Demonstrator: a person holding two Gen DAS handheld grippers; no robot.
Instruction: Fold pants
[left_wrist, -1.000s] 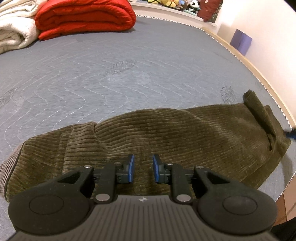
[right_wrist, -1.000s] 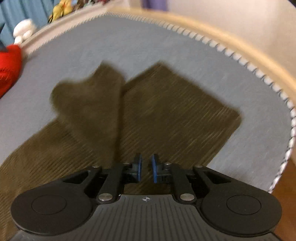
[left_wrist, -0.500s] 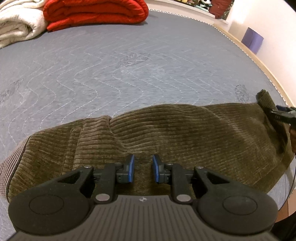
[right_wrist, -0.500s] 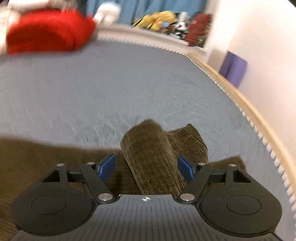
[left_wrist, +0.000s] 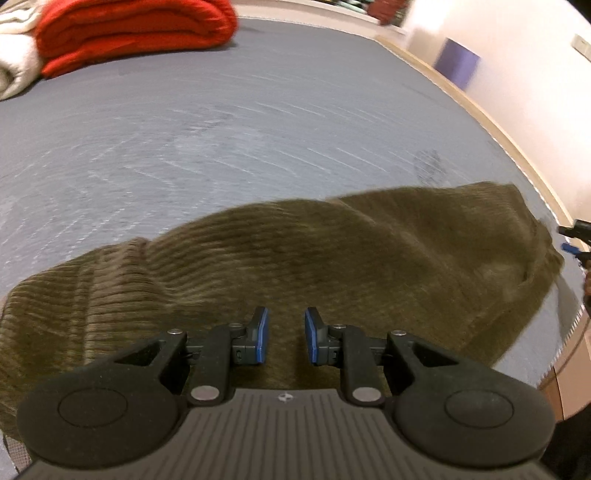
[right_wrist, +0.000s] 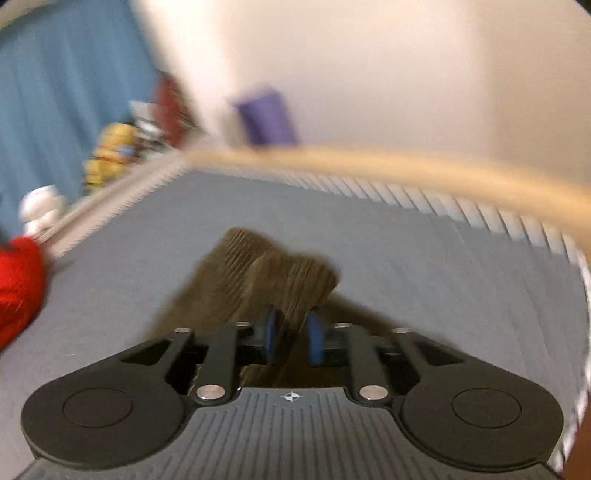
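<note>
Olive corduroy pants (left_wrist: 332, 251) lie crosswise on the grey quilted bed (left_wrist: 258, 129). My left gripper (left_wrist: 286, 332) hovers low over their near middle, its blue pads a little apart with nothing between them. The right gripper (right_wrist: 293, 334) is at the pants' right end, jaws closing, and a raised fold of the leg end (right_wrist: 266, 269) fills the gap between its pads. In the left wrist view that gripper (left_wrist: 567, 239) shows only as dark tips at the right edge, by the cloth's corner. Both views are blurred by motion.
A folded red blanket (left_wrist: 129, 33) and a white one (left_wrist: 14, 70) lie at the bed's far left. The wooden bed edge (left_wrist: 517, 147) and wall run along the right, with a purple object (left_wrist: 458, 66) beyond. Plush toys (right_wrist: 107, 158) sit by a blue curtain (right_wrist: 55, 110).
The right gripper spread wide around an upstanding fold of the leg end, then closed on it and swung toward the wall. The left gripper shifted only slightly; its gap is unchanged.
</note>
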